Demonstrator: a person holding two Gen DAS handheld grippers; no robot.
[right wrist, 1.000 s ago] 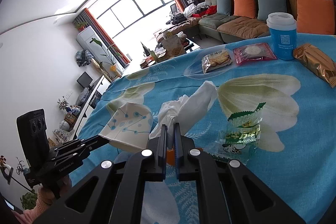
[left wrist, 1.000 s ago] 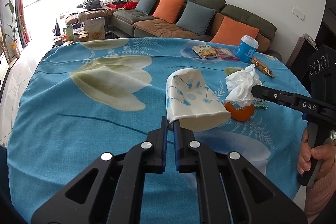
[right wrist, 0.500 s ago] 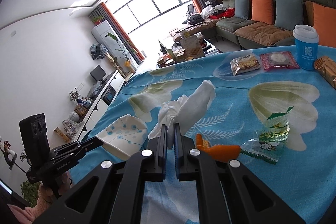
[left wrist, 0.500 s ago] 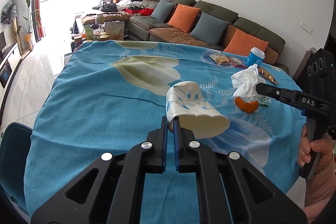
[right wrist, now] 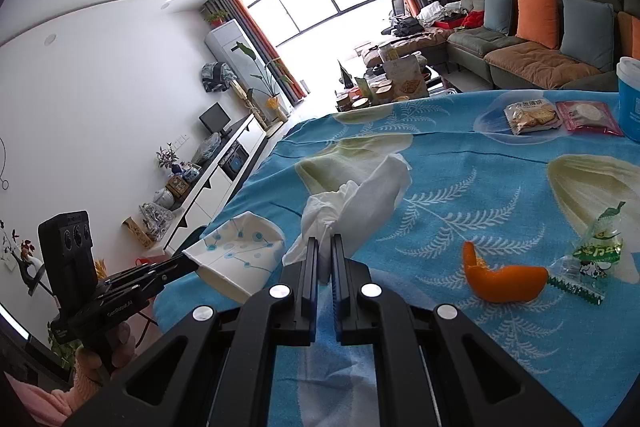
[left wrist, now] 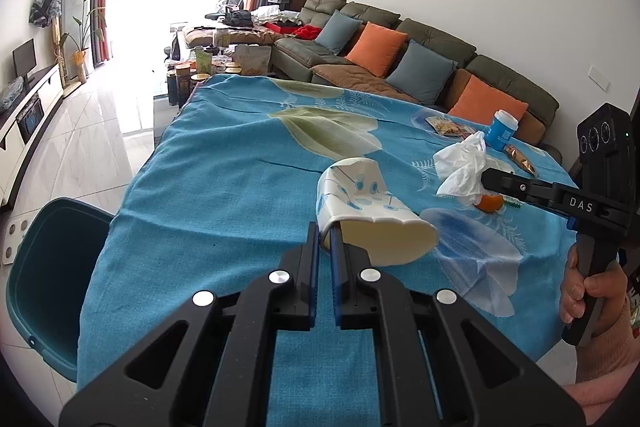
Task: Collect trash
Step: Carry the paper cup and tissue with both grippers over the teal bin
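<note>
Left tool [left wrist: 325, 241] clenched on sideways paper cup [left wrist: 368, 215], mouth toward camera; right tool [right wrist: 325, 251] on tissue [right wrist: 356, 203].

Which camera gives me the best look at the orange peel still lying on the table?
The right wrist view: the orange peel lies in full on the tablecloth, beside a green wrapper. In the left wrist view only a sliver of it shows, tucked behind the tissue held by the right gripper.
</note>
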